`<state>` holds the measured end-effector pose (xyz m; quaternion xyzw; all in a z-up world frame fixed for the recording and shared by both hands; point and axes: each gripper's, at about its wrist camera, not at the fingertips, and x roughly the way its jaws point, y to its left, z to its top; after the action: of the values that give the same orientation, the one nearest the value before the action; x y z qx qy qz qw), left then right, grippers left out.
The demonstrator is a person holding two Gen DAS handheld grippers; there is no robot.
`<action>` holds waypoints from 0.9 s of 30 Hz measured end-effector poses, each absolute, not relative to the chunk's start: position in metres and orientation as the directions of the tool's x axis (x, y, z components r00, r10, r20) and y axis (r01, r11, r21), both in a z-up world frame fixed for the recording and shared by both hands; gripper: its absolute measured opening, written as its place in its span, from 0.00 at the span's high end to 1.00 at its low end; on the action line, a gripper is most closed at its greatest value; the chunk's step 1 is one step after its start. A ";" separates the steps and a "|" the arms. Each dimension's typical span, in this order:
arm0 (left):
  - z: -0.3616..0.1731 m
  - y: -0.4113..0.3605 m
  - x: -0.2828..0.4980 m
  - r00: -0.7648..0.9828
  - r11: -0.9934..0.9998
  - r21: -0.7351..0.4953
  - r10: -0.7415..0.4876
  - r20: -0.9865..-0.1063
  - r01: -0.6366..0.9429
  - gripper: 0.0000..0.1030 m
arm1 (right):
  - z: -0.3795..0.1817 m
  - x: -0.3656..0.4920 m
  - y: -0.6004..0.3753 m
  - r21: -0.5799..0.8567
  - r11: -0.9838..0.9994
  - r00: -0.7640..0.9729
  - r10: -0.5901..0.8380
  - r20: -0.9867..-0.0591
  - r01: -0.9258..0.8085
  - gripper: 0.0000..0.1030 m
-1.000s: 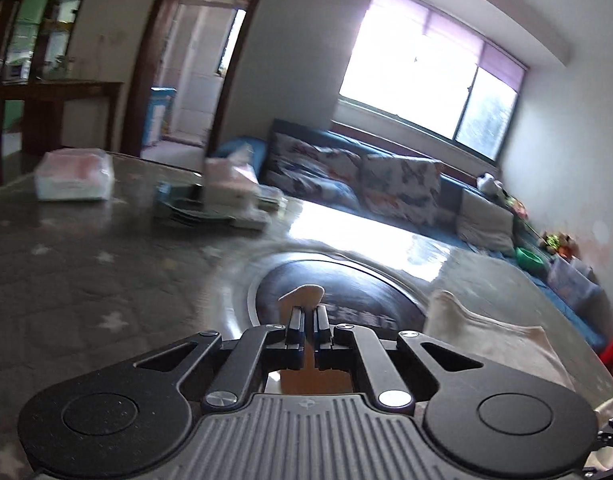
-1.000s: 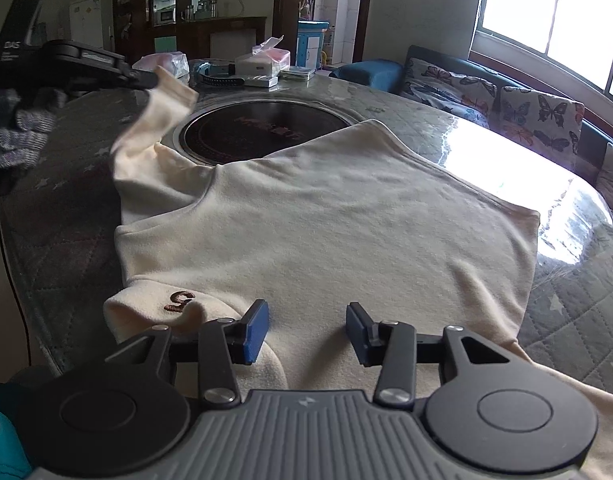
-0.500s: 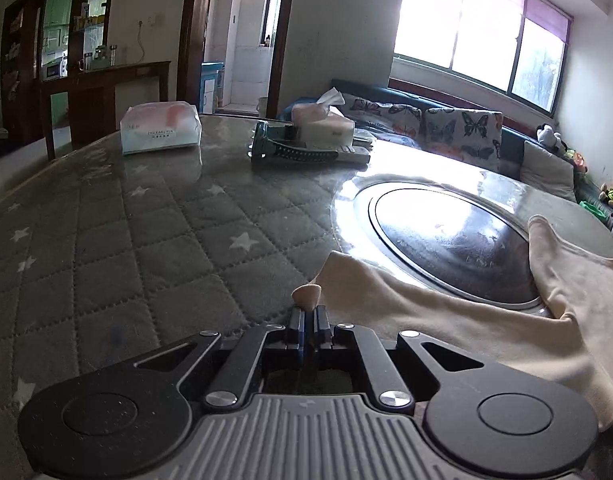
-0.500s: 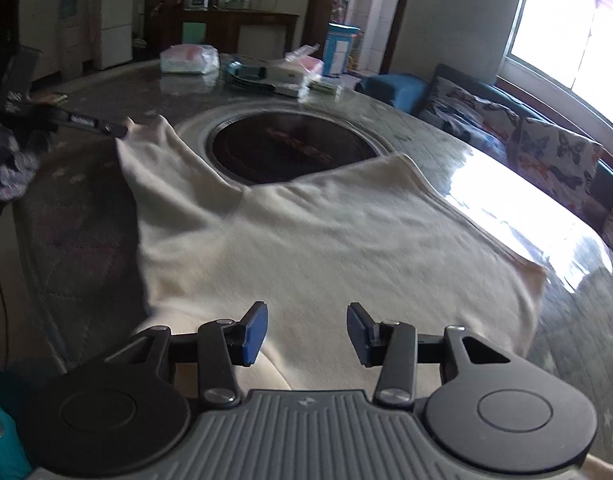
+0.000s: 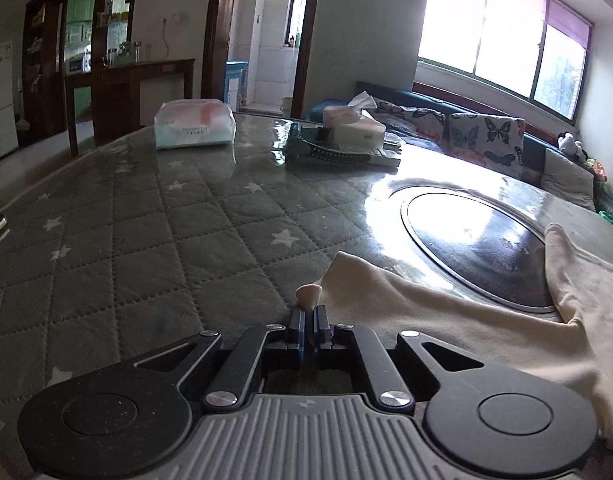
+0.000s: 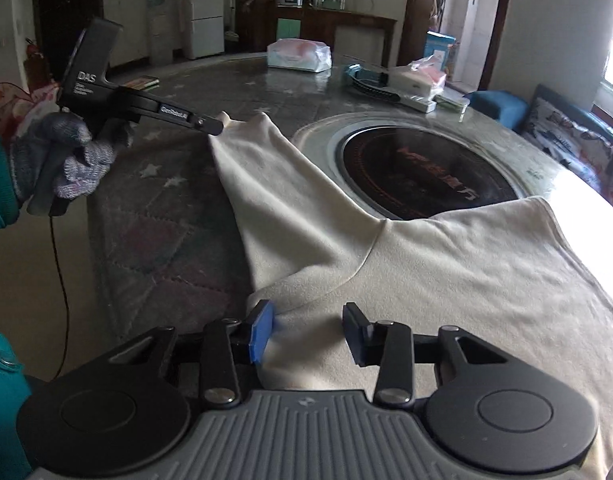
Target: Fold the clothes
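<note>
The cream shirt (image 6: 446,272) lies spread on the table (image 5: 146,240), its body directly ahead of your right claw (image 6: 308,330) and one sleeve (image 6: 274,184) stretched out to the front-left of it. That sleeve ends in your left claw (image 5: 307,320), which is clenched on the cuff; a small nub of fabric (image 5: 308,294) sticks out beyond the closed fingertips. Your right claw is released, jaws spread, hovering over the near edge of the shirt with nothing between them.

Judged from this layout, the sleeve is pulled out flat in preparation for a fold toward the body.

Risks from here:

1. The left grip holds only the tip of the cuff. Any sharp pull may slip the fabric out, and the sleeve will drop in a heap.
2. The right claw does not pin the shirt. If you drag the sleeve sideways, the whole body may slide across the quilted cover and lose its flat shape.
3. Part of the sleeve overlaps the dark round plate (image 6: 426,168) set in the table, ahead and to the right of the right claw. The raised rim may catch the cloth and wrinkle it.
4. The tissue box (image 5: 354,122) and wrapped pack (image 5: 194,124) stand well beyond the left claw; they are unlikely to interfere.
</note>
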<state>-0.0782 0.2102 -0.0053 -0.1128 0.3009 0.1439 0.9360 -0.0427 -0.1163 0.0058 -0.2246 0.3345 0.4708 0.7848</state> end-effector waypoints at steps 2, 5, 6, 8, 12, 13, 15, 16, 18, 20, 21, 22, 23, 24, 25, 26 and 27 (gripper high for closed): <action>-0.001 0.209 -0.077 0.774 0.937 -0.110 0.202 -0.600 -0.331 0.91 | 0.011 -0.039 -0.124 -0.030 0.475 0.347 0.598 -0.722 -0.880 0.62; 0.010 0.203 -0.075 0.777 0.940 -0.093 0.212 -0.593 -0.327 0.90 | 0.021 -0.033 -0.138 -0.013 0.514 0.374 0.607 -0.701 -0.858 0.62; 0.014 0.200 -0.074 0.778 0.941 -0.088 0.214 -0.591 -0.326 0.89 | 0.024 -0.029 -0.144 -0.004 0.534 0.387 0.607 -0.694 -0.845 0.62; 0.023 0.189 -0.070 0.787 0.949 -0.087 0.199 -0.584 -0.304 0.86 | 0.028 -0.022 -0.156 -0.009 0.571 0.421 0.595 -0.685 -0.821 0.62; 0.041 0.149 -0.051 0.822 0.979 -0.051 0.135 -0.553 -0.196 0.76 | 0.032 0.001 -0.187 -0.014 0.682 0.510 0.532 -0.677 -0.731 0.62; 0.044 0.139 -0.044 0.827 0.983 -0.043 0.127 -0.548 -0.179 0.72 | 0.032 0.003 -0.191 -0.012 0.692 0.516 0.526 -0.676 -0.722 0.62; 0.050 0.121 -0.028 0.833 0.989 -0.035 0.101 -0.543 -0.143 0.72 | 0.030 0.012 -0.206 -0.006 0.730 0.543 0.502 -0.674 -0.683 0.62; 0.053 0.113 -0.020 0.836 0.992 -0.033 0.086 -0.542 -0.124 0.72 | 0.029 0.017 -0.213 -0.003 0.749 0.555 0.489 -0.673 -0.663 0.62; 0.059 0.098 -0.006 0.849 0.996 -0.039 0.051 -0.526 -0.084 0.72 | 0.028 0.026 -0.228 0.003 0.784 0.580 0.463 -0.671 -0.621 0.62; 0.062 0.087 0.009 0.854 0.997 -0.069 -0.012 -0.521 -0.029 0.72 | 0.027 0.030 -0.239 0.004 0.793 0.591 0.457 -0.664 -0.609 0.62; 0.060 0.079 0.020 0.845 0.997 -0.076 -0.028 -0.535 -0.015 0.72 | 0.026 0.032 -0.244 0.005 0.796 0.595 0.455 -0.663 -0.605 0.62; 0.057 0.069 0.030 0.835 0.997 -0.073 -0.039 -0.549 -0.002 0.72 | 0.025 0.033 -0.250 0.005 0.799 0.598 0.454 -0.661 -0.601 0.61; 0.053 0.059 0.040 0.827 0.998 -0.066 -0.053 -0.559 0.020 0.72 | 0.024 0.037 -0.252 0.008 0.805 0.601 0.450 -0.660 -0.593 0.61; 0.048 0.049 0.050 0.819 0.997 -0.060 -0.067 -0.569 0.041 0.72 | 0.022 0.039 -0.255 0.017 0.812 0.601 0.446 -0.663 -0.584 0.61; 0.043 0.039 0.060 0.811 0.997 -0.053 -0.081 -0.580 0.062 0.72 | 0.020 0.042 -0.258 0.025 0.818 0.601 0.443 -0.665 -0.575 0.61; 0.038 0.028 0.070 0.802 0.995 -0.047 -0.095 -0.590 0.083 0.72 | 0.019 0.045 -0.260 0.031 0.822 0.602 0.441 -0.666 -0.568 0.61; 0.033 0.019 0.079 0.794 0.994 -0.040 -0.102 -0.600 0.097 0.72 | 0.017 0.047 -0.261 0.037 0.826 0.602 0.439 -0.667 -0.562 0.61</action>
<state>0.0794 0.0192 0.0330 -0.0035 0.3170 -0.0525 0.9470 0.0473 -0.2613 0.0170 -0.0887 0.3464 0.2811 0.8906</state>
